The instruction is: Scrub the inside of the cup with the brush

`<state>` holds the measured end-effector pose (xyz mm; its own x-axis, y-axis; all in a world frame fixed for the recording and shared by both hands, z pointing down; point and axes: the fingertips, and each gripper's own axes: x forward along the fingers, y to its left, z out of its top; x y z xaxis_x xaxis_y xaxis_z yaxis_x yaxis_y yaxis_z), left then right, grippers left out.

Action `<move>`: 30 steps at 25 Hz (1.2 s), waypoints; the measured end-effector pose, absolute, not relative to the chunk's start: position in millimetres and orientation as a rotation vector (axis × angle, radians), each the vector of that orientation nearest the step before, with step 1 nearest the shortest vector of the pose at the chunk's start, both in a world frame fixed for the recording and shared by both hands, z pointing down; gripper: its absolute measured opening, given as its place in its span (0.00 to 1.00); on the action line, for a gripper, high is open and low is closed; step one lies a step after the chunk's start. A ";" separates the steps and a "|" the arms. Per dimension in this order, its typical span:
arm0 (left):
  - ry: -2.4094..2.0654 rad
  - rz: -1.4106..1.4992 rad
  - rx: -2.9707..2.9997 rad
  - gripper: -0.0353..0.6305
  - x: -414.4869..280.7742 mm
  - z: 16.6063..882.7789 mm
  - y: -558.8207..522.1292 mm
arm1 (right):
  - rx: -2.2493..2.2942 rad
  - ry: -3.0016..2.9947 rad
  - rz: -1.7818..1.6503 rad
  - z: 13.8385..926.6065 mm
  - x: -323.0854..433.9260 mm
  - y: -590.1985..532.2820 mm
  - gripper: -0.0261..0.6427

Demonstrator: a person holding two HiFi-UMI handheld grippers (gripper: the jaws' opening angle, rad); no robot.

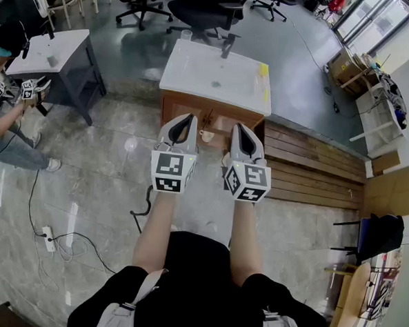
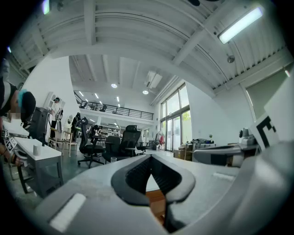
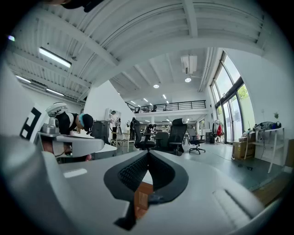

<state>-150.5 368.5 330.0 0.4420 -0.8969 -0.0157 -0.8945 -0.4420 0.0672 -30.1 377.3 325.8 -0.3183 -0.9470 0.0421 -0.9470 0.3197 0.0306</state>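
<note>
My left gripper (image 1: 185, 121) and right gripper (image 1: 240, 130) are held side by side over the floor, both shut with nothing between the jaws. They point at a white-topped wooden table (image 1: 196, 72). A small white cup (image 1: 206, 135) shows between the two tips, against the table's wooden front. What it stands on is hidden. A yellow item (image 1: 263, 70) lies at the table's right edge, and I cannot tell if it is the brush. In the left gripper view the jaws (image 2: 150, 159) meet at a point. The right gripper view shows the same (image 3: 148, 154).
A clear glass (image 1: 187, 34) stands at the table's far edge. Office chairs (image 1: 200, 10) stand behind it. At the left, another person works at a second white table (image 1: 56, 46). A power strip with cables (image 1: 48, 238) lies on the floor, and a wooden platform (image 1: 315, 169) runs along the right.
</note>
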 end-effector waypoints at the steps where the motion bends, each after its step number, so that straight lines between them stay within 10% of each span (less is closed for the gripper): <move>1: -1.630 -0.077 2.627 0.05 -149.8 328.6 369.1 | 1.802 -2.508 -0.004 324.9 -29.9 378.3 0.03; 30: -1.701 -0.095 2.594 0.05 -149.2 321.3 305.5 | 1.901 -2.570 0.072 318.8 9.8 307.6 0.03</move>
<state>-149.2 305.5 321.3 0.3975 -0.9171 -0.0304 -0.9148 -0.3987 0.0652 9.8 307.6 318.8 -0.2923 -0.9562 -0.0181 -0.9537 0.2928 -0.0693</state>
